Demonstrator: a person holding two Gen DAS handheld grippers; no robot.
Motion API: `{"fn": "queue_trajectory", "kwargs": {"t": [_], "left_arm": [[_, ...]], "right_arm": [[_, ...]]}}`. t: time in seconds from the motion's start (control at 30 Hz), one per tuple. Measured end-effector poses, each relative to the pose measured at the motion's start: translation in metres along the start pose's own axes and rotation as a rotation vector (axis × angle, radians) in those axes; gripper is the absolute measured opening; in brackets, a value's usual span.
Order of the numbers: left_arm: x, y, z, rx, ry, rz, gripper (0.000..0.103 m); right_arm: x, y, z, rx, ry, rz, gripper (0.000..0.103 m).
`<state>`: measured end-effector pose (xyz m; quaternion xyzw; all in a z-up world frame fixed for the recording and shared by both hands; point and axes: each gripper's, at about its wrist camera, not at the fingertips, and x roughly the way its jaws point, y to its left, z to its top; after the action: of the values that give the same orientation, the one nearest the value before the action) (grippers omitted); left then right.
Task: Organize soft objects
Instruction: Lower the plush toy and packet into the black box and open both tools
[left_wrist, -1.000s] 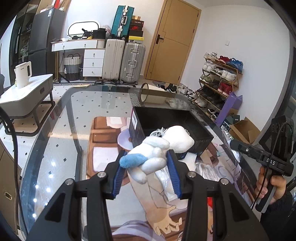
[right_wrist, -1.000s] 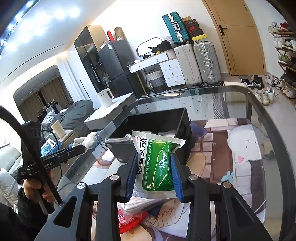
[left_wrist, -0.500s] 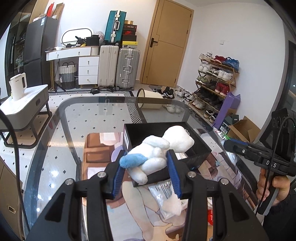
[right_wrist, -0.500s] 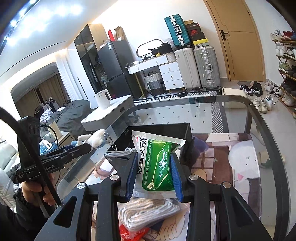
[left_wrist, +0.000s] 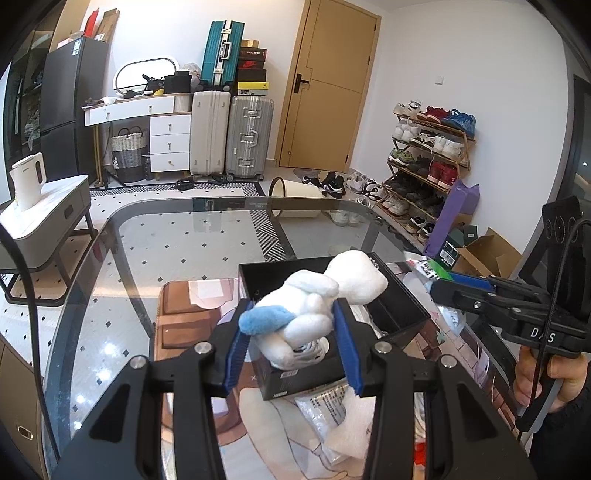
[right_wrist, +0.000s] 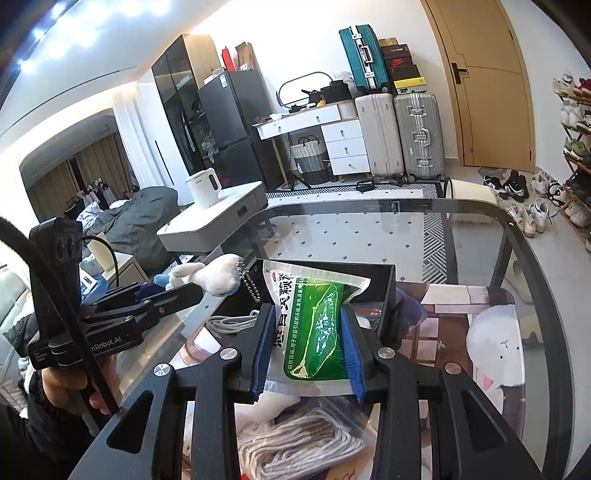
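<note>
White plush toy (left_wrist: 314, 310) sat clamped in the left gripper (left_wrist: 291, 332), the green pouch (right_wrist: 317, 328) clamped in the right gripper (right_wrist: 306, 350), both above the black box (left_wrist: 402, 306) holding a cable; bagged rope (right_wrist: 295, 450) lay on the counter (left_wrist: 147, 258), seemingly unsorted.

One plush toy (left_wrist: 314, 306), one green packet (right_wrist: 317, 328), one black box (left_wrist: 399, 306), three suitcases (left_wrist: 249, 136).
</note>
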<state>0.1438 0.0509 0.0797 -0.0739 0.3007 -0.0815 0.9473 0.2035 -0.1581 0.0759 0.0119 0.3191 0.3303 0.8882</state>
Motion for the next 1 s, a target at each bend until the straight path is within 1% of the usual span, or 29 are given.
{"fn": "queue_trajectory", "kwargs": {"t": [0.2, 0.53, 0.8, 1.0], "left_arm": [[0.015, -0.004, 0.005, 0.023, 0.008, 0.002, 0.043], [0.043, 0.002, 0.011, 0.015, 0.03, 0.009, 0.043], [0.063, 0.0, 0.008, 0.021, 0.061, 0.014, 0.043], [0.075, -0.003, 0.008, 0.038, 0.076, 0.017, 0.043]], "right_arm": [[0.018, -0.001, 0.009, -0.014, 0.031, -0.015, 0.035], [0.049, -0.008, 0.02, -0.011, 0.084, -0.028, 0.035], [0.068, -0.016, 0.019, -0.02, 0.122, -0.062, 0.035], [0.075, -0.018, 0.018, -0.054, 0.139, -0.096, 0.035]]}}
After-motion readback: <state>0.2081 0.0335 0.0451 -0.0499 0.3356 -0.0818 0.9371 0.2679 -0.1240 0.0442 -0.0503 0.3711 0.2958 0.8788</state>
